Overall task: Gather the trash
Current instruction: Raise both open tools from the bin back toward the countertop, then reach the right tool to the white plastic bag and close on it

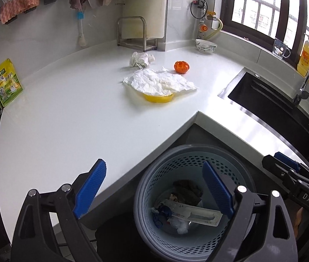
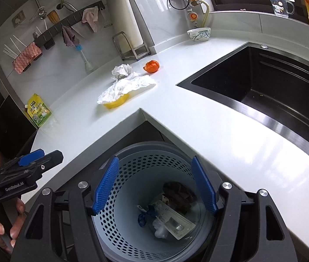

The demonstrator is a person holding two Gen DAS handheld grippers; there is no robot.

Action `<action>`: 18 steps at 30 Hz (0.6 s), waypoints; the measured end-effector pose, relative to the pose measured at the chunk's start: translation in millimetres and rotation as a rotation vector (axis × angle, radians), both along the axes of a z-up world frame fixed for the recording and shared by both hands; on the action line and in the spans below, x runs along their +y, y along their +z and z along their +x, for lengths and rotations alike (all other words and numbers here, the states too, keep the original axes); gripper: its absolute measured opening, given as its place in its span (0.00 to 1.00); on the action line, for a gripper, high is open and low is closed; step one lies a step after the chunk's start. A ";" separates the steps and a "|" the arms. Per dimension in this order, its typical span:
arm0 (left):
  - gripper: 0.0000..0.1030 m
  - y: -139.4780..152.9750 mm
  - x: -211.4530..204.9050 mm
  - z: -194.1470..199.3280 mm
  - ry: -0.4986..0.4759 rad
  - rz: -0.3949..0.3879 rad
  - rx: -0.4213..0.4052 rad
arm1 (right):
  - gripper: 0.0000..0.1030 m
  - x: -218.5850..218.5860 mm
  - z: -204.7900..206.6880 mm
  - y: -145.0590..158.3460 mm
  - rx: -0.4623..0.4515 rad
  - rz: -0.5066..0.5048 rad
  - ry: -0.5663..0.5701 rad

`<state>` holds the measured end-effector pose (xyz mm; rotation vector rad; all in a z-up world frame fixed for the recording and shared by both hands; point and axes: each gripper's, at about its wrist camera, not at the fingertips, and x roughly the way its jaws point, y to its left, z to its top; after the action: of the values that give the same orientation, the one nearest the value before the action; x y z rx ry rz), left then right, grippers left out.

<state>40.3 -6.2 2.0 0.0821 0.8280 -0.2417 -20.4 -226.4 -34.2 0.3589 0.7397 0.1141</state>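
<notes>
Both grippers hang above the round perforated pale-blue plastic bin (image 1: 189, 168), their fingers wide apart and holding nothing.

Left gripper (image 1: 154, 190), then right gripper (image 2: 155, 185); on the white countertop (image 1: 67, 113) remain a crumpled white tissue (image 1: 158, 83) over a yellow bowl (image 1: 157, 98) and an orange peel (image 1: 181, 66).

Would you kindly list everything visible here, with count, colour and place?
waste basket: one, pale blue perforated, on the floor below the counter corner, holding wrappers and a dark rag
crumpled tissue: one, white, counter, near the rack
paper sheet: one, white, draped over the yellow bowl
yellow bowl: one, mid counter
orange peel: one, orange, beside the paper
patterned bowl: one, white, back corner
pouch: one, yellow-green, left counter edge
sink: one, black, right
left hand-held gripper: blue pads, open, above basket
right hand-held gripper: blue pads, open, above basket
</notes>
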 end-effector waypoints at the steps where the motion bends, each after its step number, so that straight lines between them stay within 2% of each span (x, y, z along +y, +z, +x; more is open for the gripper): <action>1: 0.87 2.8 1.6 3.4 0.006 0.001 -0.009 | 0.65 -0.5 3.9 1.7 -0.005 0.001 -0.001; 7: 0.90 18.0 12.7 27.0 0.048 0.011 -0.069 | 0.69 -1.1 28.9 12.0 -0.045 -0.010 0.016; 18: 0.90 18.6 26.2 77.6 0.115 -0.003 -0.084 | 0.69 17.9 92.2 17.8 -0.044 -0.036 0.085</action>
<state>117.9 20.0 20.6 0.0415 0.7464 -0.1297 71.8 -208.5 -16.4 0.2900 0.7131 0.1881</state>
